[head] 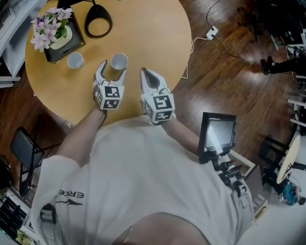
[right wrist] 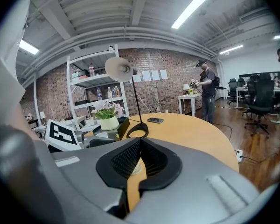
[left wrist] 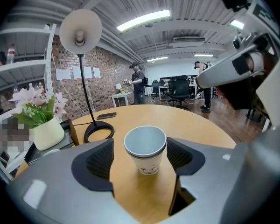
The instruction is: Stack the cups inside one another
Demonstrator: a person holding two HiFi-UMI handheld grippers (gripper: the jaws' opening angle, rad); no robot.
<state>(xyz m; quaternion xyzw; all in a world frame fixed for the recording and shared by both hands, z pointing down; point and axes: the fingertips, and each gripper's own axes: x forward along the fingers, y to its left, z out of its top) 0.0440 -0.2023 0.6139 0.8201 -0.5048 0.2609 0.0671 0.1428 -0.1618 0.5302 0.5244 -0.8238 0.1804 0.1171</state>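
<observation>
Paper cup (left wrist: 145,148) sits untouched inside the spread left claw (head: 112,71); an off-centre squeeze could tip or crush it. Right claw (head: 149,76), beside the cup, is pressed together.

On your white T-shirt (head: 143,177) the lettering (head: 71,193) reads "ERKE", seen upside down; the print on the paper cup (left wrist: 145,148) is too small to read.

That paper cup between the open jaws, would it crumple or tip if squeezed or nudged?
The paper cup looks thin-walled and empty, so probably light and easily crushed. Its base is narrower than its rim, so a sideways push would likely tip it.
</observation>
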